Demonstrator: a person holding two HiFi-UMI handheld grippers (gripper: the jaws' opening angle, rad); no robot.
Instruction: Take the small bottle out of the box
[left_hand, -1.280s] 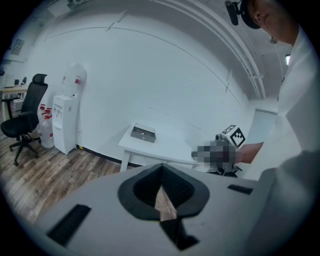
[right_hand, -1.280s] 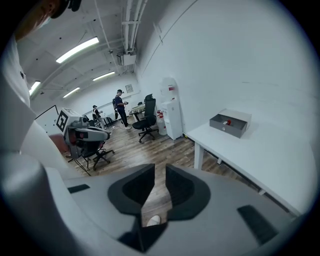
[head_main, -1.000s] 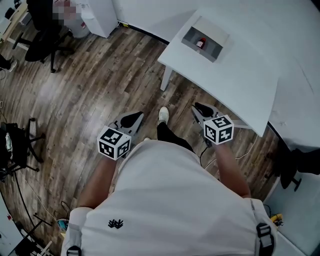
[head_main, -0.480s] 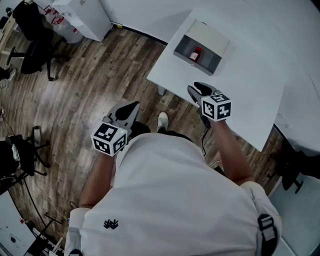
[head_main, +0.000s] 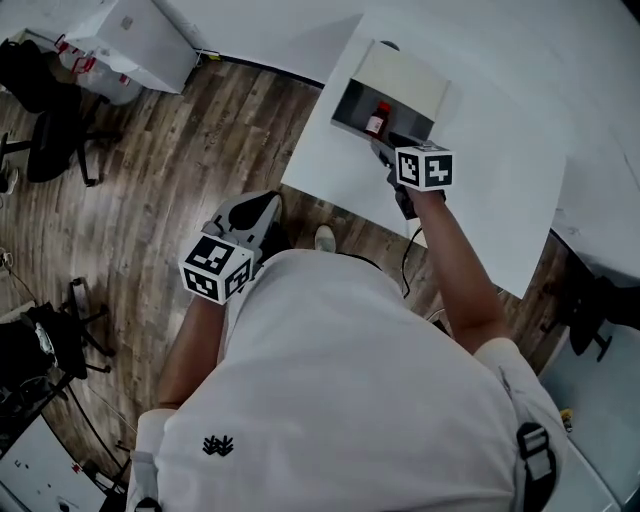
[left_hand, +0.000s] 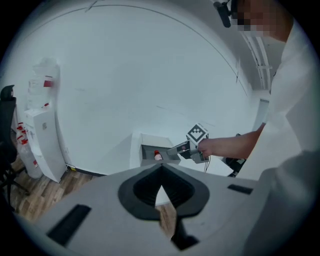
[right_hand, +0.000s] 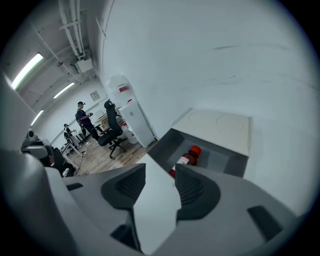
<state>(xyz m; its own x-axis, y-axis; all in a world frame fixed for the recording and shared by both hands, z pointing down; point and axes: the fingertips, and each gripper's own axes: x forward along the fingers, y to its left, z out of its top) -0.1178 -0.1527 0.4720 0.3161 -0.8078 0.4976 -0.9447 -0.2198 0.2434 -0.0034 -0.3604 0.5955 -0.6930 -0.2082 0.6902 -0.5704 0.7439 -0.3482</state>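
We hold the right gripper (head_main: 383, 147) out over the white worktop (head_main: 500, 190), just beside the open grey box (head_main: 405, 78) near its far left edge. Its jaws have just been opening and stand spread, with only bare worktop between them. The small bottle (head_main: 377, 119), red-capped, sits inside the box just beyond the tips. The left gripper (head_main: 258, 210) hangs over the wood floor (head_main: 150, 180), well apart from the box, its jaws pressed together at the tips and pinching nothing.

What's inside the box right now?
One small bottle with a red cap is in the grey-walled box; nothing else shows. The right tool, its jaws just opening and empty, covers the bottle's bottom end and the box's near corner.
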